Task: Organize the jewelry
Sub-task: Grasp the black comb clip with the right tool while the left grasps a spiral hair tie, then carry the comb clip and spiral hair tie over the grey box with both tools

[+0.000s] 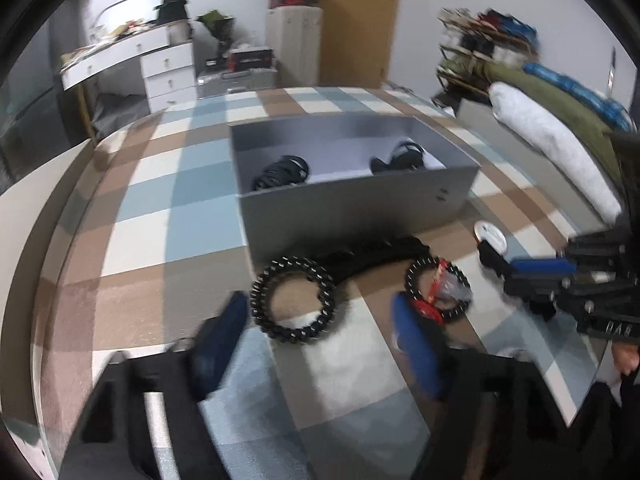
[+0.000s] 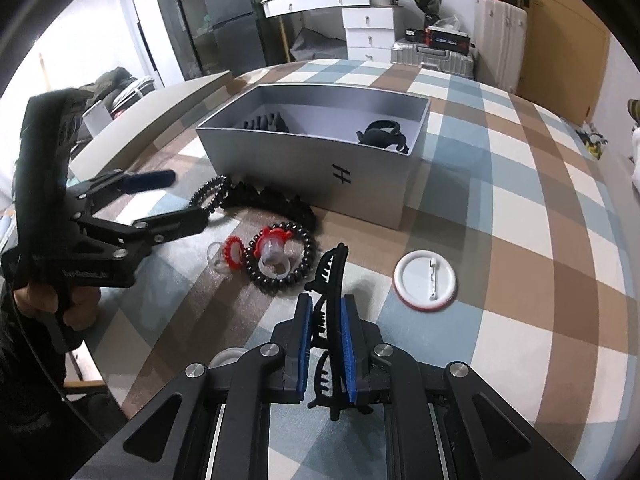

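A black beaded bracelet [image 1: 294, 300] lies on the checked cloth between the blue pads of my left gripper [image 1: 316, 332]. The pads stand apart from it, so that gripper is open. In the right wrist view the left gripper [image 2: 190, 198] reaches that bracelet [image 2: 212, 196] from the left. My right gripper [image 2: 327, 300] is shut on a black claw hair clip [image 2: 330, 320], held upright just above the cloth. A second beaded bracelet [image 2: 280, 256] lies in the middle, with red-and-clear toy rings [image 2: 268, 250] on and beside it.
An open grey box [image 2: 304, 164] stands behind the jewelry, with black hair accessories [image 1: 282, 172] inside. A long black toothed clip [image 2: 272, 200] lies against its front wall. A white round pin badge [image 2: 425, 276] lies to the right. Drawers, suitcases and a door stand beyond.
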`<state>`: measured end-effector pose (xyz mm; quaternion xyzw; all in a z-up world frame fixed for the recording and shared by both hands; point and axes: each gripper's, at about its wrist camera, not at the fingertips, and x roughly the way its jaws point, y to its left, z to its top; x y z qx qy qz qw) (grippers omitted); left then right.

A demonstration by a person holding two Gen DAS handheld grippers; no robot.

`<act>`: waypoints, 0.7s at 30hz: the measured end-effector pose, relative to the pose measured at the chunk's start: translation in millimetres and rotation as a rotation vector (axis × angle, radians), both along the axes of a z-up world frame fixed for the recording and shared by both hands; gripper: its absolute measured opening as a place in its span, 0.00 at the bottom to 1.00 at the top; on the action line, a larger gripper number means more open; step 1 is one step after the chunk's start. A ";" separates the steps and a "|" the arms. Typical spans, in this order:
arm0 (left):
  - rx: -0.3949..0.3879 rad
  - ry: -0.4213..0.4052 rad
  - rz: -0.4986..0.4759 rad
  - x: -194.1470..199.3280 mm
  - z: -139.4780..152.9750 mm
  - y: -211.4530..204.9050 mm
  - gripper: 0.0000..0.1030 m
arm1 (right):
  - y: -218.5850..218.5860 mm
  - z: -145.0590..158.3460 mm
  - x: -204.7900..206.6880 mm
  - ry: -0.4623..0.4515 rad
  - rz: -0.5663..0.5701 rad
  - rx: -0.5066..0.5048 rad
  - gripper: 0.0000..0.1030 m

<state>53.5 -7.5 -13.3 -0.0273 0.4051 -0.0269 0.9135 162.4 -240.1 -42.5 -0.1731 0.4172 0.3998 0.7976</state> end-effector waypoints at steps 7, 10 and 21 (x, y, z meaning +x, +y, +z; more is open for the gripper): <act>-0.021 0.016 0.003 3.9 -1.0 6.8 0.43 | 0.0 2.9 -2.4 0.000 0.006 0.010 0.13; -0.030 0.005 -0.023 1.9 2.3 4.0 0.37 | 1.1 1.5 -2.0 0.002 0.008 0.007 0.13; 0.001 0.046 -0.049 11.6 -3.5 -5.6 0.36 | 0.8 3.6 -2.8 0.000 0.010 0.014 0.13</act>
